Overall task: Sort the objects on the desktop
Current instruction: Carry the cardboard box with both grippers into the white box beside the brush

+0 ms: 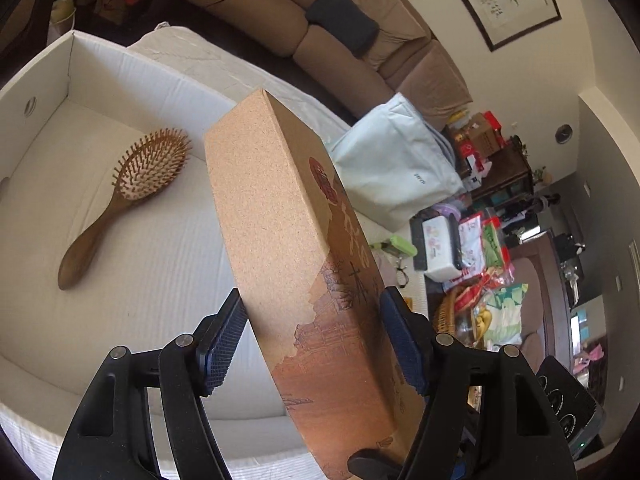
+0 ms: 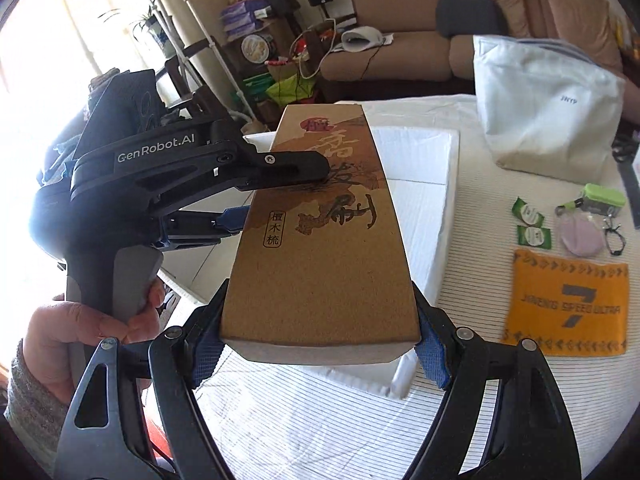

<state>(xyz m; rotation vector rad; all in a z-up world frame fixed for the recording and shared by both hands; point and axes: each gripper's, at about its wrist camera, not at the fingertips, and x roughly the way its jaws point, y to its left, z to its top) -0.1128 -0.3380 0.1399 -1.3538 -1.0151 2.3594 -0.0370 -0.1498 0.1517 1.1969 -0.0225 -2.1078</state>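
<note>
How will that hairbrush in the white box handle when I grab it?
The wooden hairbrush looks rigid, so it shouldn't flex. Its smooth handle may slip between jaws. Lying flat, bristles up, in the white box, it seems unlikely to roll.

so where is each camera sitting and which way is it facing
Left wrist: sits on the left gripper, looking down along its jaws at the brown box they clamp, above the white tray holding a hairbrush; no hand shows.
Right wrist: sits on the right gripper, looking along its jaws at the box's near end, the left gripper gripping it from the side; a hand and grey sleeve show.
Shared: box, tray, pale bag, sofa.
</note>
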